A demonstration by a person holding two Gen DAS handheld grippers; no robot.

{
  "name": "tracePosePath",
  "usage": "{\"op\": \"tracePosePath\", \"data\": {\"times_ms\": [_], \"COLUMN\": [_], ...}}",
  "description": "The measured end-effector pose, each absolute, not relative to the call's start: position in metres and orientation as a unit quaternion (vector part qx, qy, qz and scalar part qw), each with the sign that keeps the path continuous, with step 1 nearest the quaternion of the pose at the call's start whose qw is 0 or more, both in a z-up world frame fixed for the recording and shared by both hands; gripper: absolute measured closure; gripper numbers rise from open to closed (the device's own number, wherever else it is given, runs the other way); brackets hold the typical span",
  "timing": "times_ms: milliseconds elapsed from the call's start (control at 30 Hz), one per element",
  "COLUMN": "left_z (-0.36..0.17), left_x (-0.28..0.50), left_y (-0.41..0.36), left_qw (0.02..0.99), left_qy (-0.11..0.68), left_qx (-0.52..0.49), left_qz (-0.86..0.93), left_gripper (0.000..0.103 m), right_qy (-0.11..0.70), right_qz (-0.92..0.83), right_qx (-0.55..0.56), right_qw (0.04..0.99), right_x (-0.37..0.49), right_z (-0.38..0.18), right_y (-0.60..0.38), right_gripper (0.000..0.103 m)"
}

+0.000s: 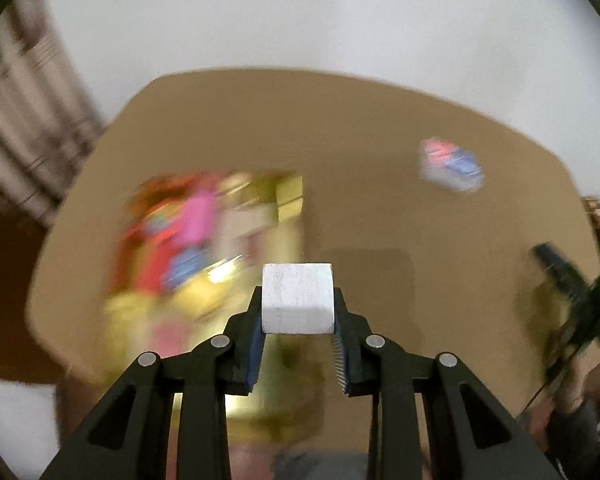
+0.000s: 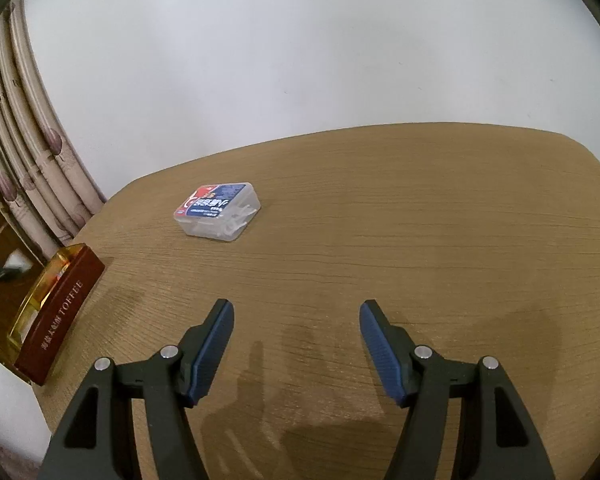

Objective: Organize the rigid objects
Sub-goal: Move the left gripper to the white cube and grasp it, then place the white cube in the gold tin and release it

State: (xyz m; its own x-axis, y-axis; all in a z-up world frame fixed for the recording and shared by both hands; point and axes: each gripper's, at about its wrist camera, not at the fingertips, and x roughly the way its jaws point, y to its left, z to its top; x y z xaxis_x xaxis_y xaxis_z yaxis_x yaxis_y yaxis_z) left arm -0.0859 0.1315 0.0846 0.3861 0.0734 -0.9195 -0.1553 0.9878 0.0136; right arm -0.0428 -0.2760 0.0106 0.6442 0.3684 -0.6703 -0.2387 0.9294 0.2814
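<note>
My left gripper [image 1: 298,300] is shut on a white block [image 1: 298,298] and holds it above the wooden table [image 1: 380,220]. Beyond it, to the left, lies a blurred heap of coloured objects [image 1: 196,240] in a box. A clear plastic box with a red and blue label [image 2: 217,211] lies on the table; it also shows blurred in the left wrist view [image 1: 450,170]. My right gripper [image 2: 297,320] is open and empty above the table [image 2: 420,240], nearer than the clear box. The right gripper also shows at the right edge of the left wrist view [image 1: 568,280].
A dark red toffee box with a gold rim [image 2: 54,312] stands at the table's left edge. A curtain [image 2: 24,140] hangs at the left and a white wall [image 2: 300,40] is behind the table.
</note>
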Motion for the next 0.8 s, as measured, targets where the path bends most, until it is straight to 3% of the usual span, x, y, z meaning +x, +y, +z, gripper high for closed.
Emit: {"op": "tracePosePath", "data": {"times_ms": [200,667,800], "left_z": [0.05,-0.005,0.0], "left_x": [-0.125,-0.053,-0.05], "left_y": [0.19,0.156,0.162], "left_qw": [0.792,0.791,0.802], "left_qy": [0.595,0.603,0.585], "left_qx": [-0.041,-0.079,-0.093], "left_qz": [0.13,0.066,0.072], "left_gripper": [0.077,0.076,0.063], "right_qy": [0.395,0.413,0.414], "right_qz": [0.164,0.166,0.168], "right_qx": [0.078,0.067,0.067], "right_qw": [0.9,0.893,0.892], "right_x": [-0.038,-0.031,-0.031], "right_z": [0.006,-0.004,-0.004], "right_y": [-0.273,-0.271,-0.271], "right_gripper": [0.036,0.036,0.036]}}
